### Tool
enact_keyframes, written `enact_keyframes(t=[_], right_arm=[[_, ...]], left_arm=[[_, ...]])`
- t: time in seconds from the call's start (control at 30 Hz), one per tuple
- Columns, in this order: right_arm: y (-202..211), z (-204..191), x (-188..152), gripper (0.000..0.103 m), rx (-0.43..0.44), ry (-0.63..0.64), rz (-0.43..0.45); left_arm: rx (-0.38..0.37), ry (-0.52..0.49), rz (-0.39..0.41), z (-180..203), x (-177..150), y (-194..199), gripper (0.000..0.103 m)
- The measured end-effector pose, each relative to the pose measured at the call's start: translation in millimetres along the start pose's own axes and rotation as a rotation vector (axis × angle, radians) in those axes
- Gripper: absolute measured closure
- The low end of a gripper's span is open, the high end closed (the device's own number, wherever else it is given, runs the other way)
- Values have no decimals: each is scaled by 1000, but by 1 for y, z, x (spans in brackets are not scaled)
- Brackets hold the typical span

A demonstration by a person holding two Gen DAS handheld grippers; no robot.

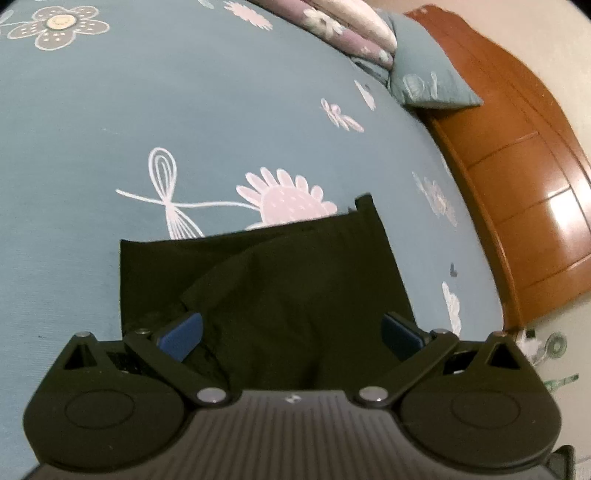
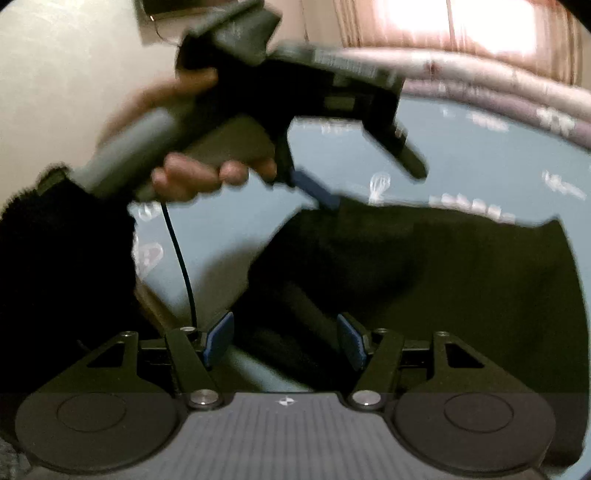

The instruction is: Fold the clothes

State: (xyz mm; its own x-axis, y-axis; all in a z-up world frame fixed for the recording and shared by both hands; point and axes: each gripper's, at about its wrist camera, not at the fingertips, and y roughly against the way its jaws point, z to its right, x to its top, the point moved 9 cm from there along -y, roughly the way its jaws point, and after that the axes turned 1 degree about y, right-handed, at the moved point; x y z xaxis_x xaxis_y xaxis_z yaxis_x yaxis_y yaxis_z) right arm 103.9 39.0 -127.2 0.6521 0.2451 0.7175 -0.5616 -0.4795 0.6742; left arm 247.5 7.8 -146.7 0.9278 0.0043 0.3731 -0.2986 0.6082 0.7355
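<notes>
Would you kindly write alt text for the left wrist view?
The open left gripper hovers over a dark garment lying on a blue floral bedsheet, its blue-padded fingers spread apart; a wooden headboard stands at right.

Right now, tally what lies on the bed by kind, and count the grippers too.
Dark garment: 1
Teal pillow: 1
Folded pink-and-purple floral quilt: 1
Grippers: 2, the left gripper and the right gripper, both open
Total: 5

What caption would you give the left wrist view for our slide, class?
Left gripper, jaws open, poised over a dark garment lying on a blue floral bedsheet.
</notes>
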Motion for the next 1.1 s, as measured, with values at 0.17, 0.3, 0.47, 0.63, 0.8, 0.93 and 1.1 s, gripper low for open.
enact_keyframes(t=[0.17,0.3,0.47,0.63,0.8,0.93,1.1], right_arm=[[2,-8,-7,35,1,15,-16],[7,-14,12,35,28,25,24],[-5,-17,19,35,43,18,13],[-22,-14,4,23,36,-17,-44],[-26,-14,-3,1,61,-37,-67],[-25,-20,-7,0,39,11,-64],[-7,-15,3,0,39,-9,-5]], left_arm=[[2,4,-8,-2,0,-5,1],[7,-1,-7,-2,-1,-5,1],[15,-13,-14,-2,-2,-7,1],[-3,8,-21,-6,-1,-9,1],[-13,23,-19,-9,-1,-11,1],[-25,26,15,-8,3,-5,1],[-40,28,64,-7,9,3,1]])
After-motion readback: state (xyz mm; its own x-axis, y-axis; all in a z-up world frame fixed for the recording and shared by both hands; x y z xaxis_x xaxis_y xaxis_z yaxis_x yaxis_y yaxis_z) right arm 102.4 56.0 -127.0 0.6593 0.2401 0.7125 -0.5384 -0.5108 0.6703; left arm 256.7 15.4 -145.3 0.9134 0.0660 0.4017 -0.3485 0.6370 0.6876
